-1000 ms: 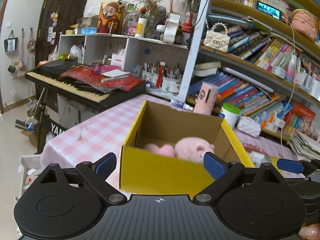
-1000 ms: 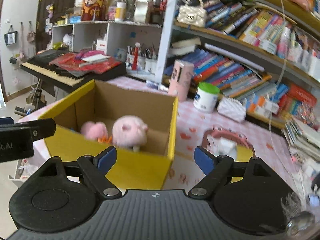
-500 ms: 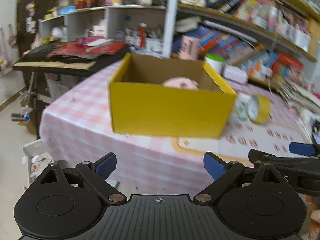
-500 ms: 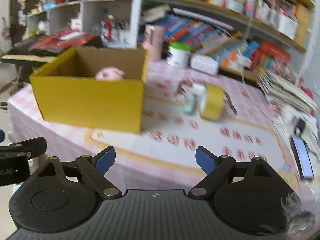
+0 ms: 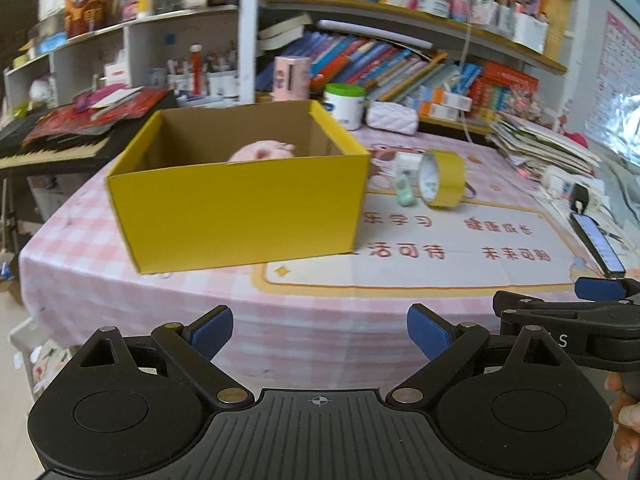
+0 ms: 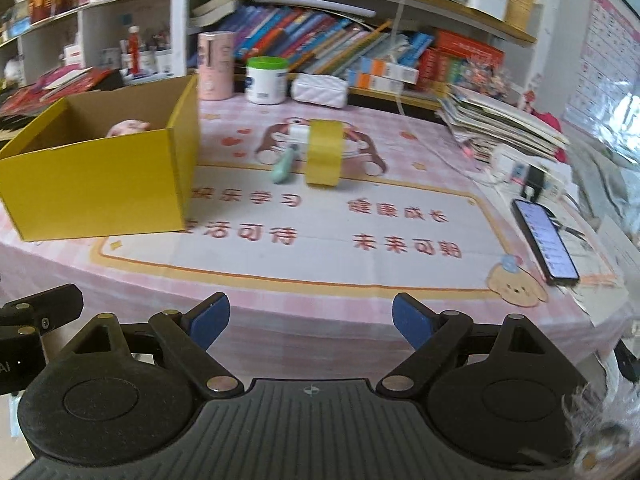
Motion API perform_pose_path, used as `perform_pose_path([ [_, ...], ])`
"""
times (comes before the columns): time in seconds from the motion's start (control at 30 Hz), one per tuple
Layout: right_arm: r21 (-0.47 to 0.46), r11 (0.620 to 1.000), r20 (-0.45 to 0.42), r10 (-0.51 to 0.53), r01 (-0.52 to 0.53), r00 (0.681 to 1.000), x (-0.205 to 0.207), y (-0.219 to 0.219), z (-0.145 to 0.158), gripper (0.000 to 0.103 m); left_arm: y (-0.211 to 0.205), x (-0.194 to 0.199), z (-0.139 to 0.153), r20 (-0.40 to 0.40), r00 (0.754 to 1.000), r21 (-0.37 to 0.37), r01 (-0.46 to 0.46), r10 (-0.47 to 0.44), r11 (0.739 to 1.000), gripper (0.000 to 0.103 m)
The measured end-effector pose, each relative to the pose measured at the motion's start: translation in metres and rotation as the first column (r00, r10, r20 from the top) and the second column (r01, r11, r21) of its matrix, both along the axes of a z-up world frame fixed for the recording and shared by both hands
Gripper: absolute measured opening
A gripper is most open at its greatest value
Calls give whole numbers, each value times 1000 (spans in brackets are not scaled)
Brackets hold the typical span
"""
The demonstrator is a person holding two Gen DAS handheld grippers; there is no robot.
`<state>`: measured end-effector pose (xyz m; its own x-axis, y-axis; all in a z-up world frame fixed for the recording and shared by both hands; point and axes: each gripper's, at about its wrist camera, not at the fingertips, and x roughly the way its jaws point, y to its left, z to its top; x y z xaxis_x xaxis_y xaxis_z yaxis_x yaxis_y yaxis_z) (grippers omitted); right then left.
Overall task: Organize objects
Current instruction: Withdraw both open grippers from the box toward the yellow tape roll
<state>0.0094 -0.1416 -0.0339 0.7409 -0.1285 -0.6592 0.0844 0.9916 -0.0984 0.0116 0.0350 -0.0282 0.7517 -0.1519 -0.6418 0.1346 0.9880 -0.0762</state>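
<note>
A yellow cardboard box [image 5: 240, 212] [image 6: 96, 184] stands open on the left of the pink checked table, with a pink plush toy [image 5: 260, 152] [image 6: 128, 127] inside it. To the right of the box, a roll of yellow tape [image 5: 442, 180] [image 6: 324, 158] stands on edge on the printed mat. Beside it lie a small mint-green object [image 5: 404, 192] [image 6: 282, 168] and a small white one [image 6: 299, 134]. My left gripper [image 5: 320, 332] hangs open and empty off the table's near edge. My right gripper [image 6: 311, 320] is beside it, also open and empty.
A phone [image 6: 544, 240] lies at the mat's right edge, near a paper stack [image 6: 500, 124]. Behind the box stand a pink cylinder [image 6: 216, 66], a green-lidded jar [image 6: 267, 80] and a white pouch [image 6: 320, 90]. Bookshelves fill the back. A keyboard [image 5: 52, 152] lies left.
Both grippers have drawn back from the box and sunk toward the table's near edge. The box has shrunk in view, and the tape, mat and phone have come into sight.
</note>
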Motion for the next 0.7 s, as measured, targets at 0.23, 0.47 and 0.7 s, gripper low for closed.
perform_pose_path([
  [0.23,6,999,-9,-48,48,999,8,-26,-2,88,-25,17,0,-5,999,-2,51,-52,999,96],
  [0.47,12,998,-18,-65,66,998,30,-56,-1,88,-55,41,0,-13,996,-9,84,-84,996,96],
  [0.7,12,999,-17,-33,33,999,61,-82,3,88,-79,67,-2,-16,998,-19,66,-66,998,95],
])
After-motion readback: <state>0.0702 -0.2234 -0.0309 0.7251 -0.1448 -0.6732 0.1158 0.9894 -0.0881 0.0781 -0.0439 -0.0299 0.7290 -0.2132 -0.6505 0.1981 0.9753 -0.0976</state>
